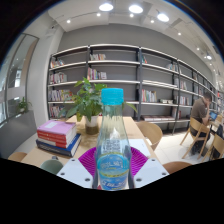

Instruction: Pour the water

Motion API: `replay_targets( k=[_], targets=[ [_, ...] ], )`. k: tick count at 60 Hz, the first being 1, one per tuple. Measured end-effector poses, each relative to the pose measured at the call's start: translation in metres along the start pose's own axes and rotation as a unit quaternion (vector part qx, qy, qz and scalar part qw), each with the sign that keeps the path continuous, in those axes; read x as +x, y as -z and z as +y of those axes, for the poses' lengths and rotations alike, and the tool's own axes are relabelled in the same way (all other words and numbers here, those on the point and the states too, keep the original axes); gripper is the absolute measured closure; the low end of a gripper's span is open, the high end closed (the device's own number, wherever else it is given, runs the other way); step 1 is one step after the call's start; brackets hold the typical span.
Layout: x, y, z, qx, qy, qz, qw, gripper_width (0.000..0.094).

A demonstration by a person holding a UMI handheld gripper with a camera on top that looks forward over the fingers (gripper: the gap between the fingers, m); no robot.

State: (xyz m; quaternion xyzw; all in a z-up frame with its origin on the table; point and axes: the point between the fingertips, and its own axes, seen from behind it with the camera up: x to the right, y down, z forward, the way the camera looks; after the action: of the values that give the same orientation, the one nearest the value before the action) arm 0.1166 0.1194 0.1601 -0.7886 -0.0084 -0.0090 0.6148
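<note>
Gripping a clear water bottle (pixel 113 140) with a blue cap (pixel 112 96), upright between the two fingers of the gripper (pixel 113 161), magenta pads (pixel 89 159) pressing in on either side of the lower body. Holding narrow, closed onto the plastic. Carrying the bottle raised, label (pixel 113 168) facing forward, above the near end of a wooden table (pixel 35 155).

Standing beyond the fingers: a stack of books (pixel 58 136) off to one side, a leafy potted plant (pixel 88 100) just behind the bottle, long bookshelves (pixel 140 75) lining the back wall, a person (pixel 201 108) sitting at a far table. Showing no cup or glass anywhere ahead, so no telling where the water is meant to go.

Cap apparently on yet, judging by the blue top; pouring not yet possible. Doing this step well probably means keeping the squeeze firm but not crushing the thin wall, staying upright while travelling, steering clear of books and plant, getting the cap off, finding the vessel, then tilting slowly with the neck close over its mouth.
</note>
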Motion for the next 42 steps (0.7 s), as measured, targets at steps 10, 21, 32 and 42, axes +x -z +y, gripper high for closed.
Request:
replay_targets(
  k=[10, 21, 32, 42],
  targets=[
    [-0.001, -0.02, 0.04, -0.014, -0.008, -0.006, 1.0, 0.0529],
    [0.003, -0.021, 0.064, -0.019, -0.018, 0.007, 1.0, 0.0527],
    [0.007, -0.016, 0.067, -0.028, -0.023, 0.024, 0.999, 0.0459],
    [0.011, 0.001, 0.079, -0.059, -0.034, 0.031, 0.997, 0.0193]
  ],
)
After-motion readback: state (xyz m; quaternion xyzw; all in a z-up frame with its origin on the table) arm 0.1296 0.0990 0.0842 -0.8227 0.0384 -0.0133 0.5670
